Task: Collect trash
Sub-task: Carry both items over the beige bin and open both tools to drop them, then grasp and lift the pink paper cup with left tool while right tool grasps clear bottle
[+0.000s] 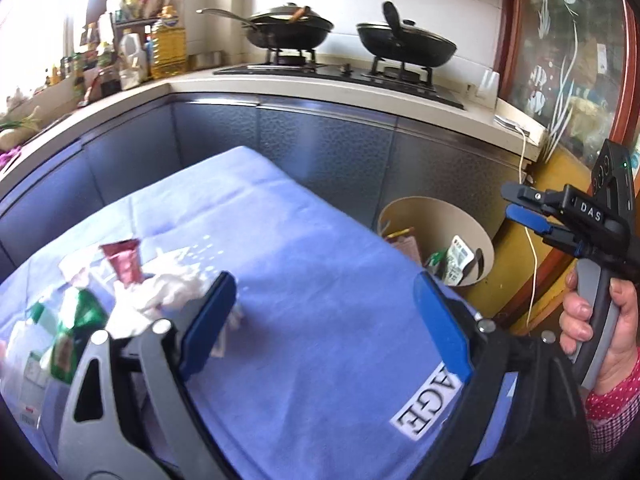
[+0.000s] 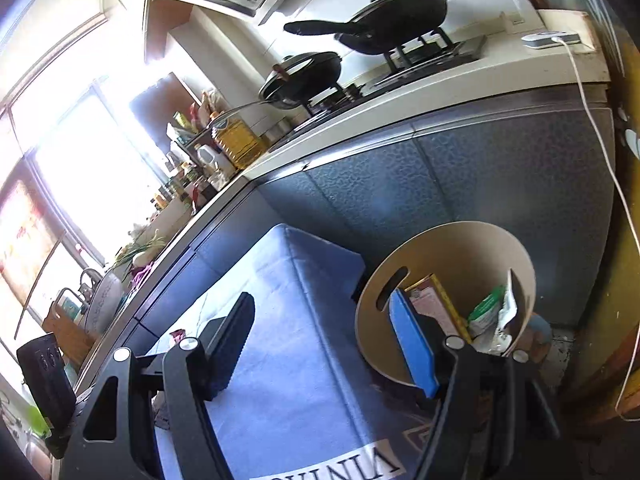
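A pile of trash lies on the left of the blue-clothed table (image 1: 320, 248): a red wrapper (image 1: 122, 260), crumpled white tissue (image 1: 172, 292) and a green wrapper (image 1: 76, 320). My left gripper (image 1: 324, 320) hovers over the cloth just right of the pile, open and empty, its left finger (image 1: 208, 320) beside the tissue. A beige bin (image 1: 436, 216) stands on the floor past the table's right edge, holding wrappers (image 2: 492, 312) and a pinkish packet (image 2: 434, 304). My right gripper (image 2: 320, 340) is open and empty, held near the bin (image 2: 460, 248); the left wrist view shows the right gripper (image 1: 510, 201) to the bin's right.
A grey-fronted kitchen counter (image 1: 320, 136) runs behind the table, bearing a stove with two black pans (image 1: 288, 28) and oil bottles (image 1: 168, 44). A white cable (image 1: 532, 248) hangs down beside the bin. A glass door (image 1: 568, 60) stands at the right.
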Action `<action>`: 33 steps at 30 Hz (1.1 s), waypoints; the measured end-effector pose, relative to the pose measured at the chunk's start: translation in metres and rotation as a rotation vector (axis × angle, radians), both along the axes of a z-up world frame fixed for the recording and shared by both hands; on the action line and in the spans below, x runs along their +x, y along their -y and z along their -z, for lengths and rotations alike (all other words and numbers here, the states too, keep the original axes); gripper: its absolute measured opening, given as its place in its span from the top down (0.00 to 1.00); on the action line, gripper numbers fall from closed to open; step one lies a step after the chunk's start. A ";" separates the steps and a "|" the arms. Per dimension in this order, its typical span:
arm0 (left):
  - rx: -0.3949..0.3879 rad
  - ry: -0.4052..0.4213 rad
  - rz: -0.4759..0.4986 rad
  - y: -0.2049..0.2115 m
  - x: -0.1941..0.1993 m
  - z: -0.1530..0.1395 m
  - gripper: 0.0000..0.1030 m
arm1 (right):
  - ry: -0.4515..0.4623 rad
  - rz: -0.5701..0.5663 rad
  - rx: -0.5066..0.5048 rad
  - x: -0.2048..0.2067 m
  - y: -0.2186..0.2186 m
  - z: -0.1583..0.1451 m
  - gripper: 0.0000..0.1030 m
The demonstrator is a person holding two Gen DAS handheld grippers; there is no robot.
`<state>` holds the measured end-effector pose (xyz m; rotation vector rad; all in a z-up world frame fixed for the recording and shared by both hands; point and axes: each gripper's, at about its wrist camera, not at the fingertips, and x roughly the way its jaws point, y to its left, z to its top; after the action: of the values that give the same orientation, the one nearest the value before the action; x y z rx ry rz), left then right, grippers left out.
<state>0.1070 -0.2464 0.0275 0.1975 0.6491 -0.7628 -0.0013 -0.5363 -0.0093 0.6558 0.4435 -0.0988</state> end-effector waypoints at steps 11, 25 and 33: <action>-0.047 -0.052 -0.349 -0.189 0.005 0.024 0.16 | -0.067 -0.297 -0.034 0.062 -0.131 -0.006 0.32; -0.107 -0.047 -0.713 -0.376 0.031 0.027 0.16 | -0.152 -0.702 -0.129 0.105 -0.313 -0.010 0.32; -0.084 -0.007 -0.668 -0.362 0.091 0.008 0.10 | -0.168 -0.738 -0.121 0.134 -0.348 -0.021 0.32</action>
<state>0.1976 0.1154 0.0195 -0.1010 0.6355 -0.1459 0.1330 -0.1878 0.0112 0.3347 0.8104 0.5188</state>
